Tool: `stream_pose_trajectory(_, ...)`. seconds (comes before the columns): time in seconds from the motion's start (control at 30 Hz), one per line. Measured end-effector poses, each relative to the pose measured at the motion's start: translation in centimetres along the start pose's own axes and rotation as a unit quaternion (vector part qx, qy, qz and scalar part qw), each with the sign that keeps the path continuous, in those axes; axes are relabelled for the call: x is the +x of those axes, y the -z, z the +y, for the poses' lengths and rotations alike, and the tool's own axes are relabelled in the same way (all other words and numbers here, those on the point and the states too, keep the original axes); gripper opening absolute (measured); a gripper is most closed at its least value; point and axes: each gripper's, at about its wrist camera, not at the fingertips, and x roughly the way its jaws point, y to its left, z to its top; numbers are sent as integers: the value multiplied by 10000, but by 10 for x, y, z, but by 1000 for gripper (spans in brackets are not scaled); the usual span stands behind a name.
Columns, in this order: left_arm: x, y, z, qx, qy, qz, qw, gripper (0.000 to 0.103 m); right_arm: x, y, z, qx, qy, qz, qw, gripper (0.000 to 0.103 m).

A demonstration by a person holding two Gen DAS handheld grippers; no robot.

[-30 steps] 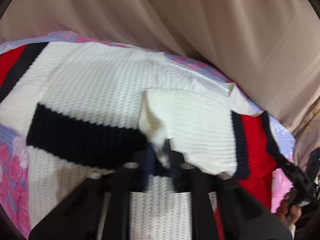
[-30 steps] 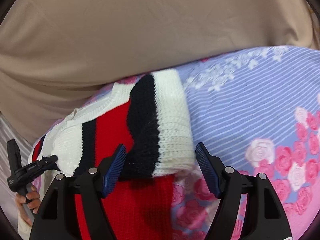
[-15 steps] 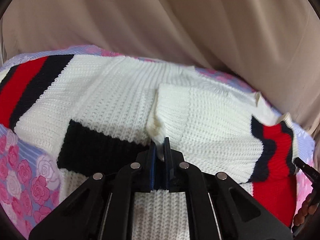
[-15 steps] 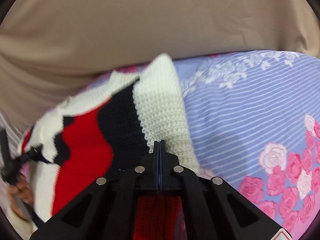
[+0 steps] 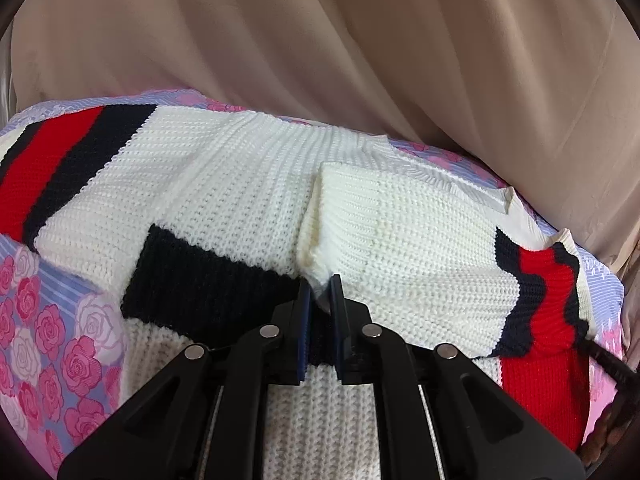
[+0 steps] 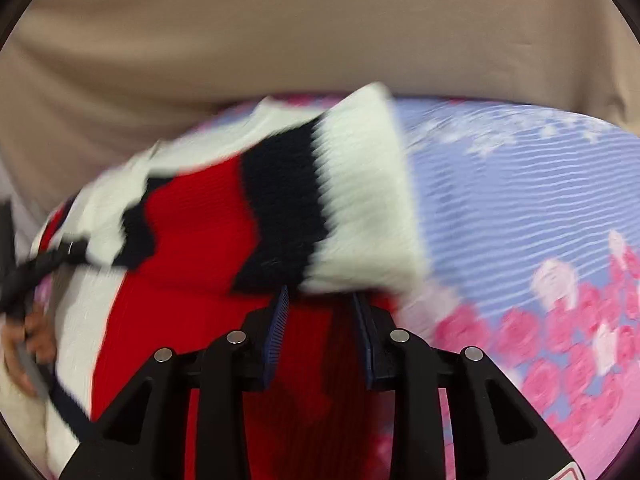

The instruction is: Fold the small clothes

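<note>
On one floral sheet (image 5: 48,320) lies one striped sweater (image 5: 248,184).

Home bedroom: rose-print bedsheet (image 6: 520,208), beige curtain (image 5: 320,40).

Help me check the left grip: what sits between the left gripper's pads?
In the left wrist view, a pinched fold of the white knit sweater sits between the nearly closed pads of the left gripper, beside its black stripe.

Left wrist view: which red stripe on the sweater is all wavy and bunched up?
The red stripe on the right of the sweater: its edges wiggle. The red stripe at the upper left runs straight and flat.
</note>
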Motion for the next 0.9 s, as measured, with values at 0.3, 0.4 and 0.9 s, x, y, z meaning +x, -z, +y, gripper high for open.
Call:
stream_pose_trajectory(0.3,-1,0,3,-22,47,44,10000,9,-56,-15,-3,-132,14,-305,9994,47)
stream_pose_trajectory(0.4,-2,0,1,18,4,28,10000,9,-24,-50,13,-369,240,-316,9985,68)
stream_pose_trajectory(0.9,0,1,0,99,124,38,9999,16,111,-103,-24,745,235,297,9965,19)
